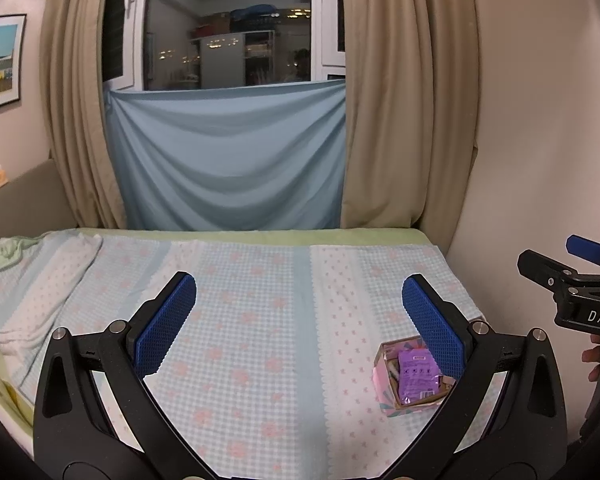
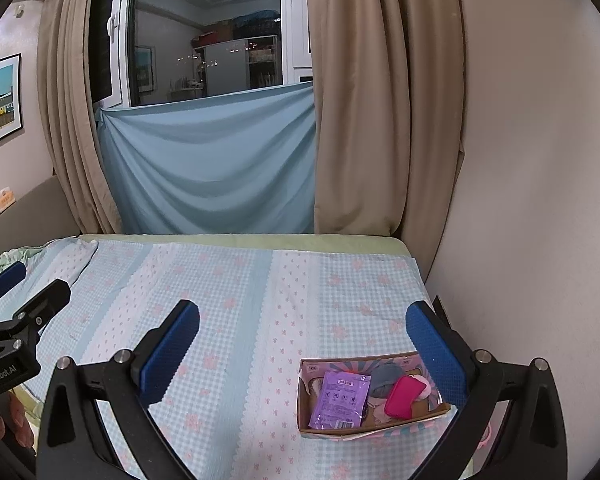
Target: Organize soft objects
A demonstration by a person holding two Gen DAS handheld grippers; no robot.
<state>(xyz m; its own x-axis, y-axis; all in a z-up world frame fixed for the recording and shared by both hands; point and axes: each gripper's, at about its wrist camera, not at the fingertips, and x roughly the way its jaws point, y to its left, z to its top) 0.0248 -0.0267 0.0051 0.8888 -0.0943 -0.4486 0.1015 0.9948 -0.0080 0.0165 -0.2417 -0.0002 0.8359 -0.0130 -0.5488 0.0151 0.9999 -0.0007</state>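
Note:
A small cardboard box [image 2: 306, 412] with pink patterned sides sits on the bed at the right, also in the left wrist view [image 1: 384, 392]. It holds a purple packet [image 2: 340, 400], a pink pouch [image 2: 402, 397] and a grey-blue soft item [image 2: 384, 374]. My right gripper [image 2: 302, 330] is open and empty, above the bed just behind the box. My left gripper [image 1: 300, 300] is open and empty, to the left of the box. Each gripper shows at the edge of the other's view.
The bed has a blue checked cover with pink flowers [image 1: 244, 320]. Crumpled green cloth [image 1: 2, 252] lies at its far left. A wall [image 2: 520, 200] runs close along the right side. Beige curtains and a blue sheet [image 1: 228, 160] hang behind the bed.

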